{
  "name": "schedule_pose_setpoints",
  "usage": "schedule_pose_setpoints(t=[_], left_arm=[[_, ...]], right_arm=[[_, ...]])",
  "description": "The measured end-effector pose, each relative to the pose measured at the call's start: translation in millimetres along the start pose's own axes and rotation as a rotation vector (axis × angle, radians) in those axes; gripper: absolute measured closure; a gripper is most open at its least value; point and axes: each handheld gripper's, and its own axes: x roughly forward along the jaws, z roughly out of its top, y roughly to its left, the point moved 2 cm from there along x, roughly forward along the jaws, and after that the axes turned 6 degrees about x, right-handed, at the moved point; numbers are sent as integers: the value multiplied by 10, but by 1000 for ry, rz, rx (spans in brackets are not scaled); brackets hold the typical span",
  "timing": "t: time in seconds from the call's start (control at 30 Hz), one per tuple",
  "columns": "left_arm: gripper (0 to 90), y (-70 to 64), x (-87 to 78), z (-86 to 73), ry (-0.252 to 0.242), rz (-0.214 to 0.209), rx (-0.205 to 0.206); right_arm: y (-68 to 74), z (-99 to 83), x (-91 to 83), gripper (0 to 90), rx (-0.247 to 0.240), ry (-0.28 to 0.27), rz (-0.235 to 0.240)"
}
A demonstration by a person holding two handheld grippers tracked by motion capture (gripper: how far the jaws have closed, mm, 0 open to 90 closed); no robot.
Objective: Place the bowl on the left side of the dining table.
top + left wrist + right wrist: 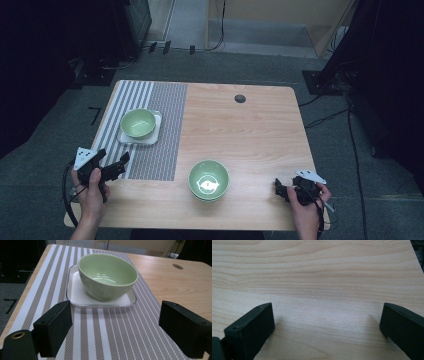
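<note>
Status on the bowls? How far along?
Done: one green bowl sits on the white square plate on the striped mat. In hand: nothing; left gripper faces it, jaws open, right gripper open over bare table. Left: stacked green bowls untouched.

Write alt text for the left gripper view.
A pale green bowl sits upright on a white square plate on a striped placemat. The left claw is open before it, its black jaws wide apart, touching nothing.

Each black tool [112, 166] carries a grey three-cornered plate and cable.
</note>
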Motion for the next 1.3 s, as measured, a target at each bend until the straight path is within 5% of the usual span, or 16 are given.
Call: schedule_pose_setpoints(t=[0.9,1.3], left_arm=[[112,229,-136,-433,82,100,42],[112,280,-64,-564,175,137,73]], right_arm=[[0,0,0,0,0,0,0],[0,0,0,0,0,0,0]])
